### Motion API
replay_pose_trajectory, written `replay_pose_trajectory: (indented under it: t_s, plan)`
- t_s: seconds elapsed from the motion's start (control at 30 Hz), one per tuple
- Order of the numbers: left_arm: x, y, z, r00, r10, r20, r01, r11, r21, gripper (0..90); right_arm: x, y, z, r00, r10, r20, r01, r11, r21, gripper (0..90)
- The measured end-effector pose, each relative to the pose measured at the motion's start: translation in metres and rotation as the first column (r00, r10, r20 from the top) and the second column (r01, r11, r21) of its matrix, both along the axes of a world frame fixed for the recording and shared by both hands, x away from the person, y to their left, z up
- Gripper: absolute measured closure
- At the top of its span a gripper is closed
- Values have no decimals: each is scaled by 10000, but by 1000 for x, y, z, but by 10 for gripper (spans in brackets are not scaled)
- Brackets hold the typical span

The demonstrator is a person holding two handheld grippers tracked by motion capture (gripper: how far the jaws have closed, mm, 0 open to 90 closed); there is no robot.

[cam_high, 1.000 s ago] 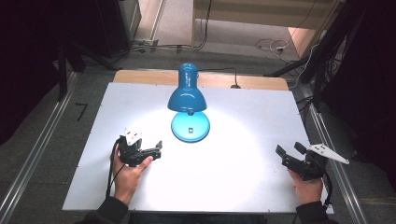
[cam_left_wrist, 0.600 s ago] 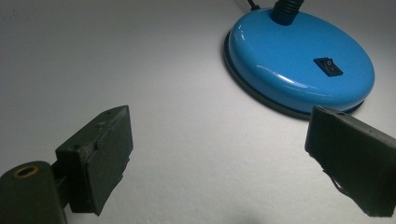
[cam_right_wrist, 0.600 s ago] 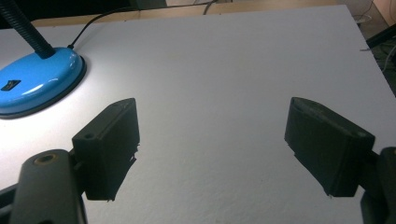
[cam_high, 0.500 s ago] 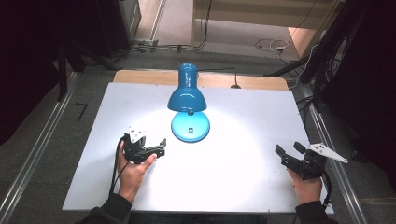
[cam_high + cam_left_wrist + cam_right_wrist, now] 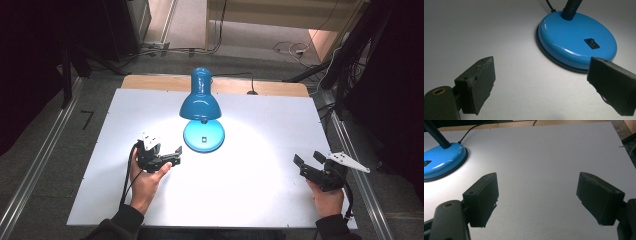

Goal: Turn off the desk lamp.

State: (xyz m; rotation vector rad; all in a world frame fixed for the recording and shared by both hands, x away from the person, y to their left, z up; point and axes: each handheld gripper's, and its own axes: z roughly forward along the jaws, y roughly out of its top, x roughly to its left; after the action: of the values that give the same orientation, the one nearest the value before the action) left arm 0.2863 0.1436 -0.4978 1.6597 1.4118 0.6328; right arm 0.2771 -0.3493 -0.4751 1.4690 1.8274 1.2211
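A blue desk lamp (image 5: 201, 102) stands lit in the middle of the white table (image 5: 260, 125), its round base (image 5: 203, 136) carrying a small black switch (image 5: 592, 43). My left gripper (image 5: 172, 156) is open just left of the base, jaws pointing at it, nothing between them. In the left gripper view the base (image 5: 576, 40) lies close ahead, right of centre. My right gripper (image 5: 309, 163) is open near the table's right front corner, empty. The right gripper view has the lamp base (image 5: 442, 161) far off at the left.
The lamp's black cord (image 5: 235, 76) runs off the back edge over a wooden strip (image 5: 150, 82). Metal rails (image 5: 40, 160) flank the table on both sides. Cables (image 5: 287, 49) lie on the floor behind.
My left gripper has moved right and slightly forward toward the lamp base. The right gripper has stayed in place.
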Motion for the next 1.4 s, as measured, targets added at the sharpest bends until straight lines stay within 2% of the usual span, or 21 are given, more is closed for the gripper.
replay_pose_trajectory:
  t_s: [0.23, 0.43, 0.97, 1.4]
  plan:
    - [5, -5, -1, 9999, -127, -88, 126, 9998, -121, 85, 0, 0, 0, 10000, -16, 8, 16, 10000, 12, 165]
    - [8, -10, -1, 9998, -211, -69, 211, 9998, 10, 119, 0, 0, 0, 10000, -32, 8, 32, 10000, 23, 165]
    - [19, -21, 0, 9989, -453, 70, 454, 9989, -140, 124, 0, -1, 0, 10000, -74, 30, 74, 10000, 22, 165]
    - [26, -34, -1, 9976, -698, 34, 698, 9976, 3, 126, 1, -1, 0, 10000, -86, 26, 86, 10000, 44, 165]
